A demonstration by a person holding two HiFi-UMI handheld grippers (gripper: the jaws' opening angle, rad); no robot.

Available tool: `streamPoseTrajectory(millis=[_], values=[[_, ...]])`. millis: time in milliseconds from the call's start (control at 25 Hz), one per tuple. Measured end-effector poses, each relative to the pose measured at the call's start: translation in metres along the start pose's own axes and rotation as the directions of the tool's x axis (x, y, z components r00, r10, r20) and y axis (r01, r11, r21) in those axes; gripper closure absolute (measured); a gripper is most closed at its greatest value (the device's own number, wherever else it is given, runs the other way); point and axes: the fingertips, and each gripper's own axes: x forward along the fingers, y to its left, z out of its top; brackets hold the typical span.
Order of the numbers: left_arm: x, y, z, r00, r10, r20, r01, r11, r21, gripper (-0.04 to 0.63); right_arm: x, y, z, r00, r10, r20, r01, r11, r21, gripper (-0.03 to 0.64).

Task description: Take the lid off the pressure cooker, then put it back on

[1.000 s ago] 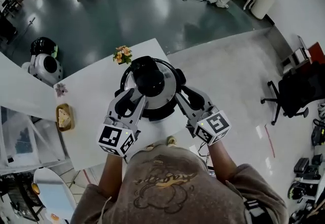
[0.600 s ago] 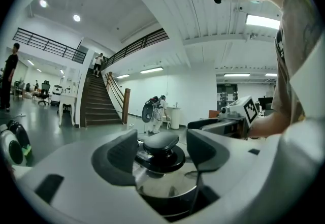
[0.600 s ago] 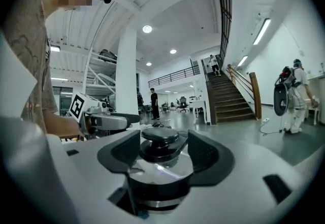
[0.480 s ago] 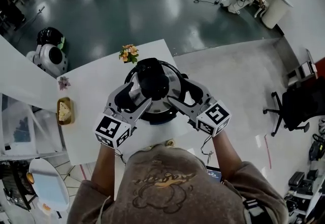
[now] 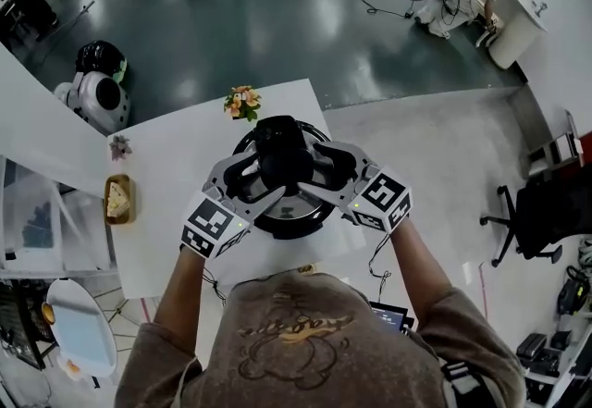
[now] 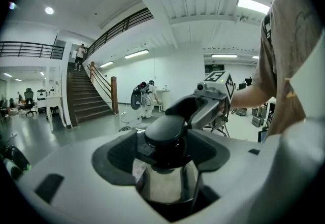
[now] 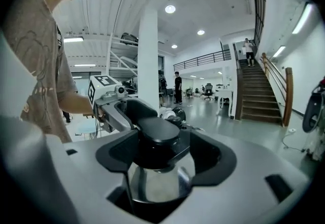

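- Left gripper — comes in from the person's left, tipped a little downward, with its marker cube on the body side and the forearm reaching out from under the chest. Its jaws have just been opening and stand wide. The black knob sits between them, and both pads are clear of it, so nothing is gripped.
- Right gripper — mirrors it from the person's right at a similar slight downward tilt, so the two grippers meet over the cooker. Its jaws have also just been opening and now stand spread. The same knob lies between them, with a gap at each pad, and it holds nothing.
- Pressure cooker — stands on the white table towards the far edge, just in front of a small bunch of flowers. The lid is seated on top, its steel dome showing below the knob in both gripper views.
- Hidden or unclear — both hands are covered by the marker cubes. The grippers mask most of the lid's rim and any side handles. The cooker's body is out of sight beneath the lid in the head view and cut off by the jaws in the gripper views. Whether the lid is locked cannot be told.
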Motion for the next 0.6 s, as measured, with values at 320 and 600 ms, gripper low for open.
streamPoseTrajectory(millis=[320, 600], values=[[0.009, 0.001, -0.003, 0.997, -0.061, -0.052, 0.061, 0.998, 0.011, 0.314, 0.021, 0.006, -0.002, 0.987, 0.113, -0.110, -0.126, 0.985, -0.116, 0.308], [0.011, -0.002, -0.002, 0.991, -0.110, -0.072, 0.112, 0.993, 0.024, 0.337, 0.022, 0.009, -0.001, 0.983, 0.147, -0.108, -0.160, 0.979, -0.122, 0.327]])
